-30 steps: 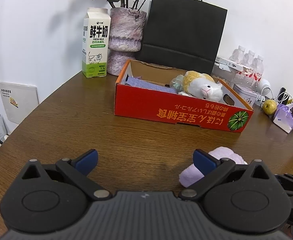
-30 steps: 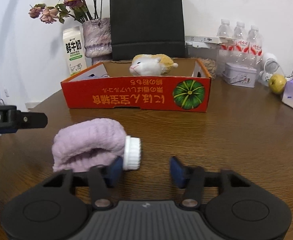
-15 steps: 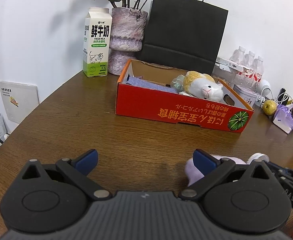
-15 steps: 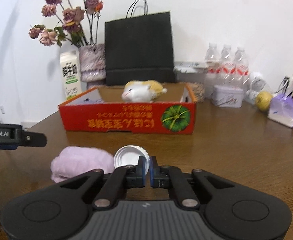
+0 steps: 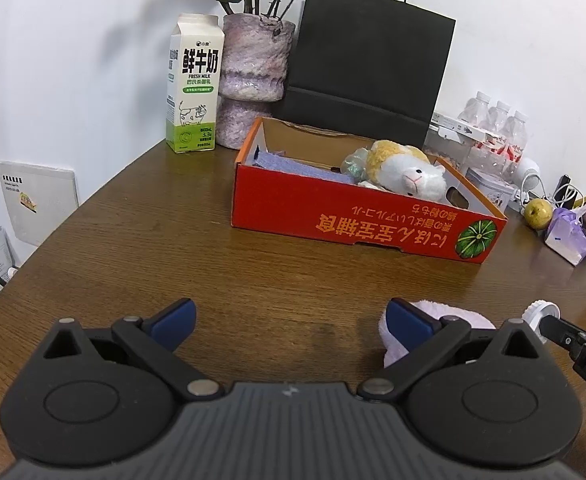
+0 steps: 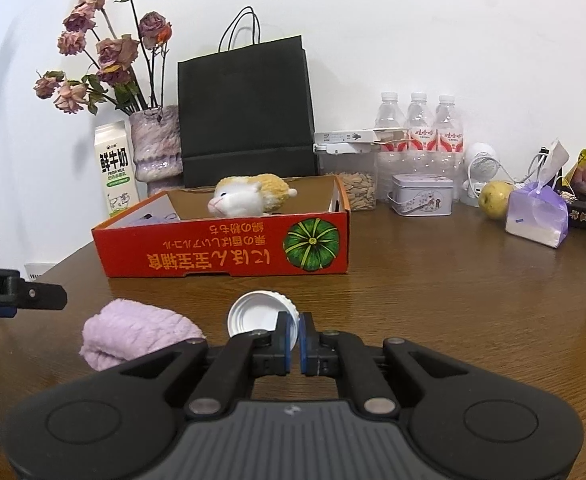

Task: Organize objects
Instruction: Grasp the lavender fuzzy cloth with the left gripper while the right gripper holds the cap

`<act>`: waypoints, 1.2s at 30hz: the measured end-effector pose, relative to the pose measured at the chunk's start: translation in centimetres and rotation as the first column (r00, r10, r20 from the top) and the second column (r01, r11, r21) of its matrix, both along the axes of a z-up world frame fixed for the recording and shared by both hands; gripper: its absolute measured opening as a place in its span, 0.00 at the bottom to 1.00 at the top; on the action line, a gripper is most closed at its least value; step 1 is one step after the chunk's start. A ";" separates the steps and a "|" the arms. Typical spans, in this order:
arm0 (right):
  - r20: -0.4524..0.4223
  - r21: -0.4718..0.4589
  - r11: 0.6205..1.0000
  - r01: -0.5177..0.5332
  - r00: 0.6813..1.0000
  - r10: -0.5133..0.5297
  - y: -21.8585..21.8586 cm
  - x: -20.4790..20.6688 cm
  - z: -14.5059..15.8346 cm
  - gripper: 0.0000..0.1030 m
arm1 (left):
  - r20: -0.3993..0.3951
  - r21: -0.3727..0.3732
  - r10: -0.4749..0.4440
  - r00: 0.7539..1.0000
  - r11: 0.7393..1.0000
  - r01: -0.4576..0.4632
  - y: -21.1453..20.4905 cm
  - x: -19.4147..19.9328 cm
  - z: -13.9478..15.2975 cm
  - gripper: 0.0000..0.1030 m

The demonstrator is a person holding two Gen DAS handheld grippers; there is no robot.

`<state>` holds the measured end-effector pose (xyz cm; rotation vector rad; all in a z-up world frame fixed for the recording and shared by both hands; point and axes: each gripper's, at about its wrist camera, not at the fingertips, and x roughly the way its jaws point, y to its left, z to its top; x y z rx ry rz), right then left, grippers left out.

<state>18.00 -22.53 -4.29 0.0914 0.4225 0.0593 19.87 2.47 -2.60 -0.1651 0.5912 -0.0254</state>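
My right gripper [image 6: 295, 334] is shut on the rim of a white bottle cap [image 6: 253, 314] and holds it above the brown table [image 6: 453, 300], in front of the red cardboard box [image 6: 221, 256]. The cap also shows at the right edge of the left wrist view [image 5: 537, 313]. A rolled lilac towel [image 6: 137, 332] lies on the table left of the cap; in the left wrist view the towel [image 5: 445, 312] is behind my right finger. My left gripper [image 5: 289, 318] is open and empty, low over the table. A plush hamster [image 5: 405, 170] and a purple cloth [image 5: 293, 166] lie in the box.
A milk carton [image 5: 195, 84], a vase of dried roses [image 5: 253, 80] and a black paper bag [image 5: 361, 48] stand behind the box. Water bottles [image 6: 417, 124], a seed jar [image 6: 357, 184], a tin [image 6: 421, 194], a pear [image 6: 495, 198] and a lilac pouch [image 6: 537, 216] crowd the back right.
My right gripper shut on the white cap beside the towel and lifted it. The view rose and the towel stayed on the table. My left gripper hardly moved.
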 end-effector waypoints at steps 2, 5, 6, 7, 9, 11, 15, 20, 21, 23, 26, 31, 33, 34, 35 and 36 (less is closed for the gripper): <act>0.001 0.003 1.000 0.008 1.000 -0.008 -0.2 -0.1 0.0 0.04 | -0.008 0.001 -0.017 1.000 1.000 0.017 -0.3 0.1 -0.2 1.00; 0.002 0.007 1.000 0.017 1.000 -0.017 -0.6 -0.2 0.0 0.04 | -0.009 0.000 -0.056 0.998 0.998 0.056 -1.3 0.0 -0.1 1.00; 0.003 0.010 1.000 0.018 1.000 -0.018 -0.7 -0.2 0.0 0.04 | -0.005 0.001 -0.072 0.997 0.997 0.072 -1.7 -0.1 -0.1 1.00; 0.004 0.012 1.000 0.021 1.000 -0.021 -0.9 -0.2 0.0 0.04 | -0.001 0.001 -0.090 0.996 0.996 0.090 -2.2 -0.2 0.0 1.00; 0.008 0.012 1.000 0.023 1.000 -0.024 -1.0 -0.2 0.0 0.04 | 0.000 0.003 -0.115 0.993 0.993 0.115 -3.2 -0.3 0.2 1.00; 0.012 0.008 1.000 0.023 1.000 -0.023 -1.2 -0.3 0.1 0.04 | 0.002 0.001 -0.134 0.991 0.991 0.134 -4.3 -0.3 0.4 1.00; 0.024 -0.002 1.000 0.025 0.999 -0.025 -1.7 -0.5 0.1 0.04 | 0.000 0.019 -0.159 0.987 0.987 0.159 -6.6 -0.1 0.5 1.00; 0.032 0.004 1.000 0.030 0.999 -0.030 -3.0 -0.8 0.2 0.04 | -0.048 0.063 -0.155 0.987 0.985 0.158 -8.9 0.8 -0.3 1.00; 0.033 0.006 1.000 0.029 0.999 -0.030 -3.2 -0.8 0.2 0.04 | -0.062 0.075 -0.150 0.987 0.985 0.154 -9.3 1.1 -0.7 1.00; 0.036 0.009 1.000 0.026 0.999 -0.026 -3.6 -0.9 0.3 0.04 | -0.083 0.089 -0.148 0.985 0.984 0.156 -9.8 1.5 -1.3 1.00; 0.038 0.013 1.000 0.020 0.999 -0.021 -3.9 -1.0 0.3 0.04 | -0.093 0.095 -0.148 0.985 0.983 0.157 -10.3 1.8 -1.8 1.00; 0.045 0.013 1.000 0.004 0.999 -0.005 -3.9 -1.3 0.4 0.04 | -0.104 0.096 -0.166 0.981 0.980 0.176 -11.1 2.1 -2.4 1.00; 0.048 0.013 1.000 0.000 0.999 -0.001 -3.8 -1.4 0.4 0.04 | -0.116 0.088 -0.174 0.978 0.979 0.185 -11.4 2.2 -2.7 1.00; 0.049 0.013 1.000 -0.001 0.999 0.001 -3.8 -1.4 0.4 0.04 | -0.119 0.085 -0.178 0.977 0.978 0.188 -11.5 2.3 -2.8 1.00; 0.050 0.014 1.000 -0.002 0.999 0.001 -3.8 -1.4 0.4 0.04 | -0.124 0.081 -0.181 0.976 0.978 0.192 -11.6 2.4 -2.9 1.00; 0.051 0.015 1.000 -0.002 0.999 0.001 -3.8 -1.4 0.5 0.04 | -0.129 0.080 -0.184 0.975 0.978 0.195 -11.7 2.4 -3.0 1.00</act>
